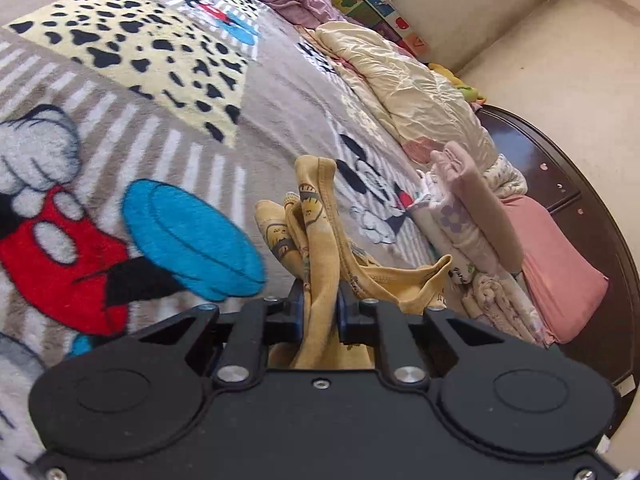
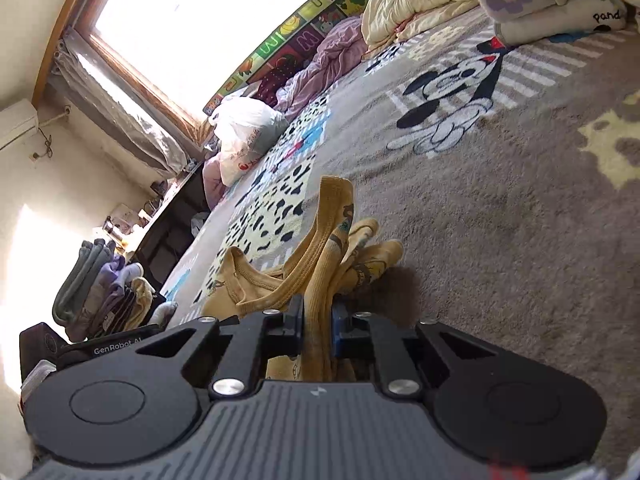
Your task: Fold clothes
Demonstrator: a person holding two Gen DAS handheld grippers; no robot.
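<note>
Both the left gripper (image 1: pixel 320 300) and right gripper (image 2: pixel 316 320) are pinching a soft, ribbed yellow garment (image 1: pixel 316 240). It is bunching over the fleecy cartoon blanket (image 1: pixel 280 120). "GenRobot.AI" is showing on the right gripper.

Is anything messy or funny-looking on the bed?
Yes. The yellow garment is bunched into a rope, pinched between the left gripper and the right gripper. The cream quilt lies rumpled by the far edge, unlike the neat folded stack near it.
</note>
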